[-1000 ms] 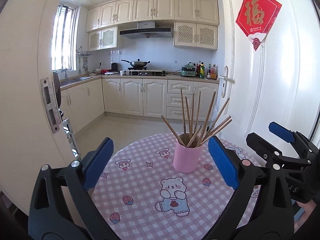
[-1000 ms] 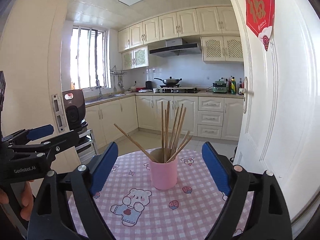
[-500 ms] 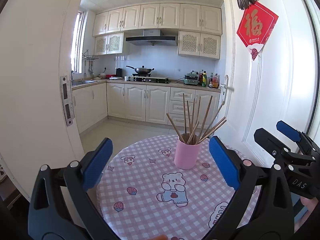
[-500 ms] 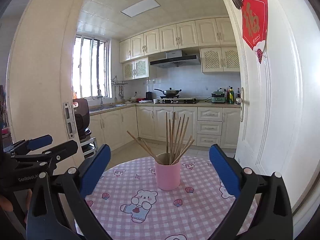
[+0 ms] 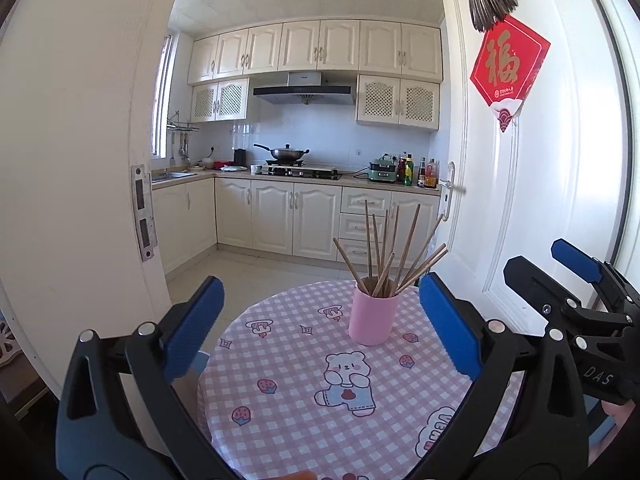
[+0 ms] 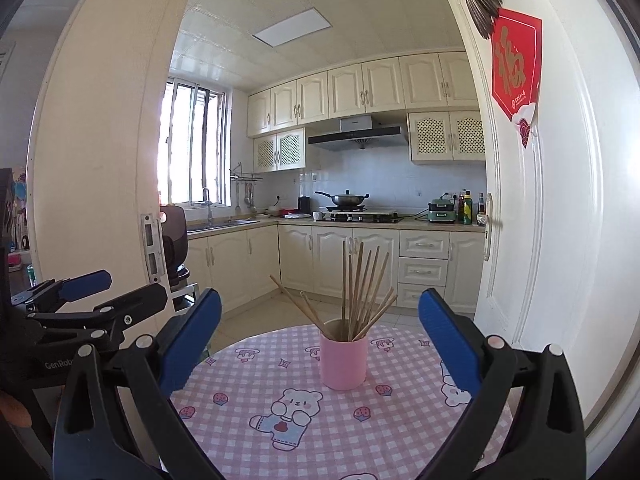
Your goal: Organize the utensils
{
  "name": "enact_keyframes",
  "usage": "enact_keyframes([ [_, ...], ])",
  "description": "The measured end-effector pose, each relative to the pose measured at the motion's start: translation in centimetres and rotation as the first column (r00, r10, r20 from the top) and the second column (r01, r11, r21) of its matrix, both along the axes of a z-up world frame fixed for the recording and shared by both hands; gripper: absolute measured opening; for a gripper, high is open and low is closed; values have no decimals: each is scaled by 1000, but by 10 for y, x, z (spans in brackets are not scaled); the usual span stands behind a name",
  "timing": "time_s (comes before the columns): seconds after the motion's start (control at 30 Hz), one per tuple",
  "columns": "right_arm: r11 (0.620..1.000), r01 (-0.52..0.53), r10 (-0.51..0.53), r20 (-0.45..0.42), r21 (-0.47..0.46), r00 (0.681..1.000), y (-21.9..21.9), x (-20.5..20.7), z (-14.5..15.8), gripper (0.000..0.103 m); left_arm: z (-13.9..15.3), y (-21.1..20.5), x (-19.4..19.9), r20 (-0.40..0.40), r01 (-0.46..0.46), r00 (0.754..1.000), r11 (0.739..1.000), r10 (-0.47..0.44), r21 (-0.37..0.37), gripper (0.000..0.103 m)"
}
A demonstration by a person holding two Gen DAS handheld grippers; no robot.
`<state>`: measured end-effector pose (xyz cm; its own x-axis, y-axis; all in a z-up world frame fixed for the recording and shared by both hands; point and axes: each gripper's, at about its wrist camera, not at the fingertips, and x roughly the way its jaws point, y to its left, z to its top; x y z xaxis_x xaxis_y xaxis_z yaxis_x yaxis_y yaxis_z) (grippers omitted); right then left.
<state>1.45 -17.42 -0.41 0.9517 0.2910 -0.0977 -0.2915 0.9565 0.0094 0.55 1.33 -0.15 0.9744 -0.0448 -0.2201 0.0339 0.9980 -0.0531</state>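
All chopsticks [image 6: 356, 292] stand in the pink cup [image 6: 343, 364]; none lie loose on the table [image 6: 400, 432]. Left gripper [image 5: 320, 328] and right gripper [image 6: 320, 340] jaws stand apart, holding nothing. The task appears complete.

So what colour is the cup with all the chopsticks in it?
Pink. The cup shows best in the right wrist view, standing on the checked tablecloth.

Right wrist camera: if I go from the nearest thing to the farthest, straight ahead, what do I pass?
Bear picture on the checked tablecloth → pink cup of chopsticks → bare kitchen floor → cream base cabinets → wok on the stove → range hood.
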Motion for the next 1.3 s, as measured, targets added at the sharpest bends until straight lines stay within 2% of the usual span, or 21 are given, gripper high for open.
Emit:
enact_keyframes([
  [0.47, 997, 56, -53, 67, -52, 996, 6, -11, 1, 95, -1, -7, -1, 32, -31, 999, 999, 30, 33, 97],
  [0.8, 997, 63, -61, 56, -43, 997, 5, -8, -1, 95, -1, -13, -3, 64, -60, 996, 997, 57, 55, 97],
  [1.3, 997, 64, -63, 44, -33, 997, 4, -6, -3, 95, -2, -14, -1, 66, -56, 996, 997, 53, 53, 96],
])
